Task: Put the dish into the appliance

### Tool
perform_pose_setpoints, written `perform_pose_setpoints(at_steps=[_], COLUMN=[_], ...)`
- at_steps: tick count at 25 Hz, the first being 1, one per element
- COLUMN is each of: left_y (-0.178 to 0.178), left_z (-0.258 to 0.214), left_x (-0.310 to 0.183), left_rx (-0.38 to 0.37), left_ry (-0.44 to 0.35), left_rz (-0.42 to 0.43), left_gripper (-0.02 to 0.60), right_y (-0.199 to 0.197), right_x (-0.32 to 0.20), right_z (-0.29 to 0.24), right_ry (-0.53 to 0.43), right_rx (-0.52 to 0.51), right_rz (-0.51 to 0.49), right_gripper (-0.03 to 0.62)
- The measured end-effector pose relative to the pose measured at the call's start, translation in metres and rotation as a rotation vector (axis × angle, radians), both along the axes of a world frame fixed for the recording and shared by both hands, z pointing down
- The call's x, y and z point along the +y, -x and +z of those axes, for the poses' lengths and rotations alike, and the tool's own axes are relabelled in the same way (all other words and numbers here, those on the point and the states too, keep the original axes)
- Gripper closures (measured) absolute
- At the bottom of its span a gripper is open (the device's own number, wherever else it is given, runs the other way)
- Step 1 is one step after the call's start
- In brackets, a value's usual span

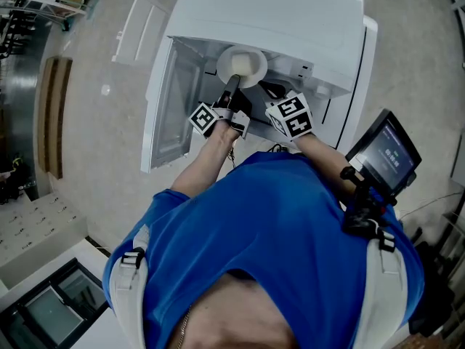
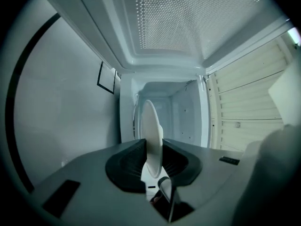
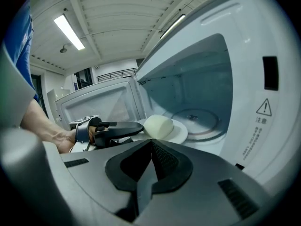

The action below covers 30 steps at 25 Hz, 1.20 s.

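Observation:
The dish is a white plate (image 1: pixel 242 65) carrying a pale round bun (image 3: pixel 159 125). It hangs at the mouth of the white microwave (image 1: pixel 290 13), whose door (image 1: pixel 171 107) swings open to the left. My left gripper (image 1: pixel 232 83) is shut on the plate's near rim. In the left gripper view the plate (image 2: pixel 151 140) stands edge-on between the pads, pointing into the cavity. The glass turntable (image 3: pixel 196 121) lies bare just beyond the plate (image 3: pixel 178 134). My right gripper (image 1: pixel 270 90) hovers just right of the left one, shut with nothing in it (image 3: pixel 151 166).
A tablet screen on a dark stand (image 1: pixel 383 151) is at my right side. A white panel (image 1: pixel 138 24) and a wooden board (image 1: pixel 54 115) lie on the floor to the left of the microwave. The cavity's perforated ceiling (image 2: pixel 188 18) is close above the left gripper.

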<state>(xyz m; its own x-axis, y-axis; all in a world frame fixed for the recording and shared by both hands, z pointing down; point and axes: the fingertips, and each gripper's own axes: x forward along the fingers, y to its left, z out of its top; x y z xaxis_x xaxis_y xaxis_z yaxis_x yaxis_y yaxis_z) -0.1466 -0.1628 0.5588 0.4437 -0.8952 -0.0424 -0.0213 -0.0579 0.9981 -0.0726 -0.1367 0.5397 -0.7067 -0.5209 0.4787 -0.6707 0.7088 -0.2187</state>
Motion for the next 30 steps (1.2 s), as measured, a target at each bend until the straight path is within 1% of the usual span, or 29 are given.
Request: perform_pose_setpoints(at_steps=[7,14,19,30], left_y=[-0.004,-0.008,-0.015,-0.019], left_z=[0.001,0.004,0.001,0.008], left_x=[-0.005,-0.010,-0.015,-0.029], left_rx=[0.013,0.001,0.023,0.010], left_ry=[-0.002,-0.007,-0.023,-0.041], left_rz=[0.005,0.007,0.012,0.000], left_gripper=[0.499,0.499,0.499,0.497], right_y=[-0.004,-0.004,-0.002,-0.005], right_x=[-0.002,-0.005,-0.005,-0.006], right_z=[0.005,0.006,0.007,0.011], right_ry=[0.005,0.002,0.006,0.014], right_rx=[0.009,0.018,0.028,0.036], right_rz=[0.013,0.014,0.011,0.018], right_gripper=[0.592,0.592,0.592,0.592])
